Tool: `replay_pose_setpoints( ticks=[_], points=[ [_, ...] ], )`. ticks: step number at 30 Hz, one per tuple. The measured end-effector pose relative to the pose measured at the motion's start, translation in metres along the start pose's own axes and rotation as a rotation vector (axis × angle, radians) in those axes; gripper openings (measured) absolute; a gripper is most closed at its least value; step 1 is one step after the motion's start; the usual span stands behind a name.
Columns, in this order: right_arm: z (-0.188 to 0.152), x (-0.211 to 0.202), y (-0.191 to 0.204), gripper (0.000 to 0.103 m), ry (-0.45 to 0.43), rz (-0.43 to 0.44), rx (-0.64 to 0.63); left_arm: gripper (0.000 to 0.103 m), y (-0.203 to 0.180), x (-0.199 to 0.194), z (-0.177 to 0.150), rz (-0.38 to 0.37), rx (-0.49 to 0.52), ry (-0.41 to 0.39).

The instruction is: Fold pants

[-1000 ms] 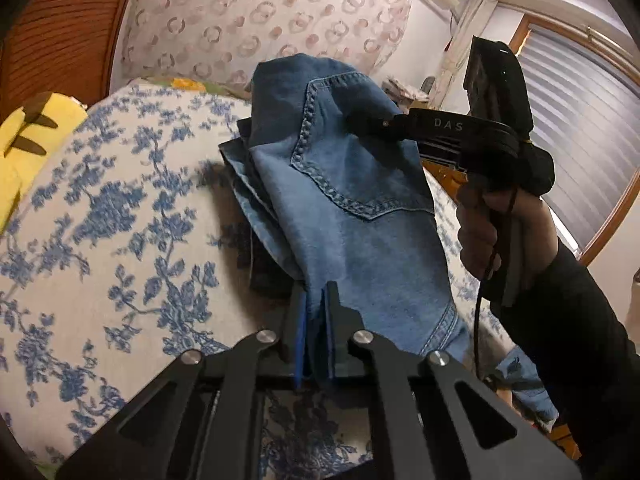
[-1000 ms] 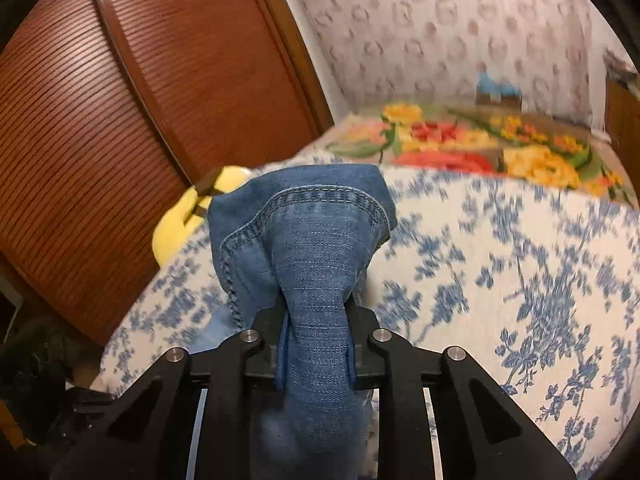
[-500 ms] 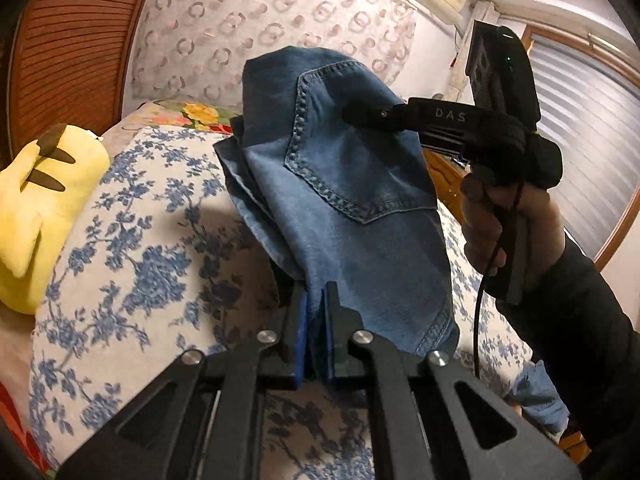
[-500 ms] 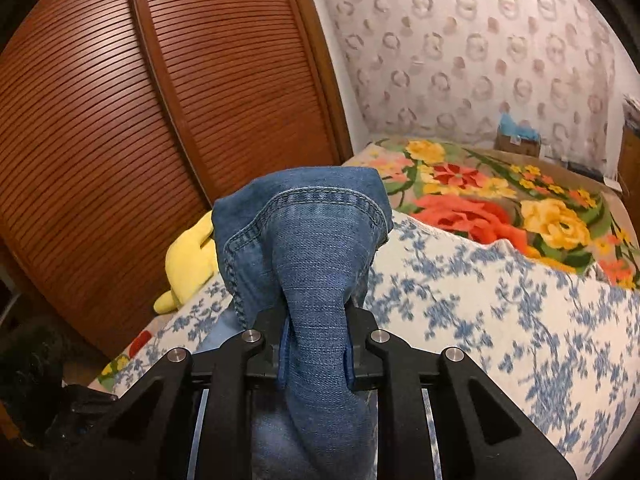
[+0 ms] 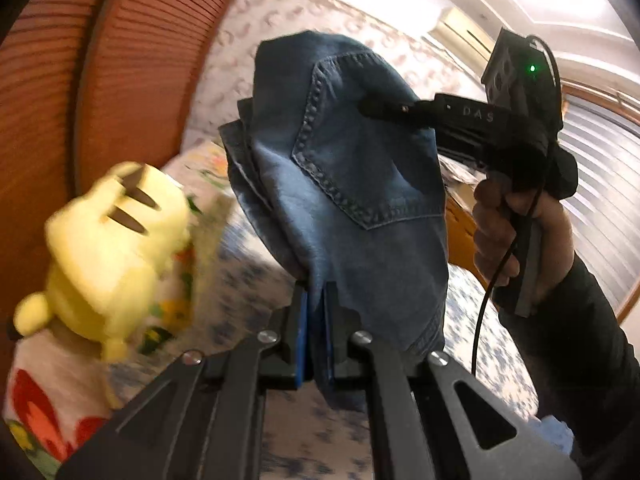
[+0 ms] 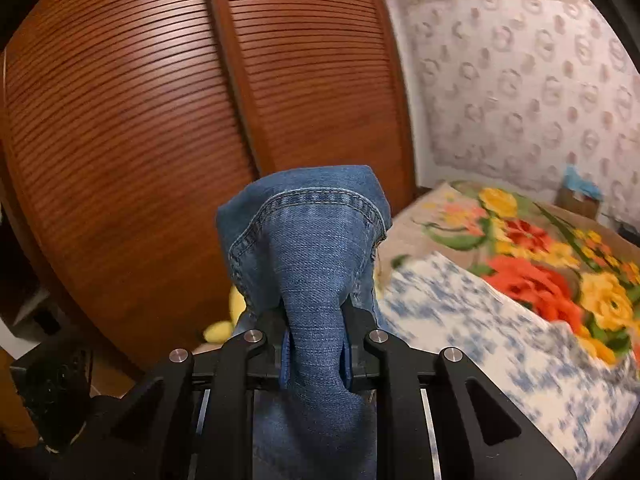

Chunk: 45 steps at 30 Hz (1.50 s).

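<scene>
Slatted wooden wardrobe doors [image 6: 160,120], patterned wallpaper [image 6: 520,92], window blinds [image 5: 608,184], floral bed cover [image 6: 460,320].

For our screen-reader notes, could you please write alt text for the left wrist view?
The left gripper is shut on folded blue denim jeans, which the right gripper also clamps near a stitched back pocket. A yellow plush toy lies left, on a blue-flowered white bedspread.
</scene>
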State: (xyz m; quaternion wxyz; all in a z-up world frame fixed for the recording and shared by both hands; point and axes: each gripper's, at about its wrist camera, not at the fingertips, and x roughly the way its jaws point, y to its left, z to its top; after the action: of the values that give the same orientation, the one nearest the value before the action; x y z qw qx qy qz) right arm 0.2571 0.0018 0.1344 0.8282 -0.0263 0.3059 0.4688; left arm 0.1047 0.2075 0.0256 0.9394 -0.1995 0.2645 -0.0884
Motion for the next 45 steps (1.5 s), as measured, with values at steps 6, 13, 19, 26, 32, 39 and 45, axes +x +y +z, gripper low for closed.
replay_pose_setpoints(
  ticks=[6, 13, 19, 26, 32, 39, 45],
  points=[
    [0.029, 0.041, -0.005, 0.016, -0.036, 0.108, 0.089, 0.003, 0.032, -0.006, 0.044, 0.091, 0.028, -0.026],
    [-0.001, 0.096, -0.117, 0.016, 0.023, 0.026, 0.254, 0.003, 0.041, 0.101, 0.067, 0.084, 0.111, 0.142],
    [-0.045, 0.103, -0.194, 0.016, 0.09, -0.071, 0.327, 0.003, 0.038, 0.168, 0.066, 0.079, 0.158, 0.229],
    [-0.062, 0.106, -0.213, 0.04, 0.204, -0.156, 0.299, 0.004, 0.041, 0.186, 0.061, 0.112, 0.166, 0.278],
    [-0.061, 0.09, -0.209, 0.056, 0.177, -0.214, 0.212, 0.004, 0.04, 0.179, 0.041, 0.138, 0.166, 0.283],
    [-0.046, 0.081, -0.192, 0.045, 0.076, -0.218, 0.085, 0.005, 0.046, 0.174, 0.027, 0.166, 0.157, 0.269],
    [-0.055, 0.116, -0.188, 0.036, 0.171, -0.281, 0.009, 0.006, 0.047, 0.177, 0.026, 0.169, 0.15, 0.279]
  ],
)
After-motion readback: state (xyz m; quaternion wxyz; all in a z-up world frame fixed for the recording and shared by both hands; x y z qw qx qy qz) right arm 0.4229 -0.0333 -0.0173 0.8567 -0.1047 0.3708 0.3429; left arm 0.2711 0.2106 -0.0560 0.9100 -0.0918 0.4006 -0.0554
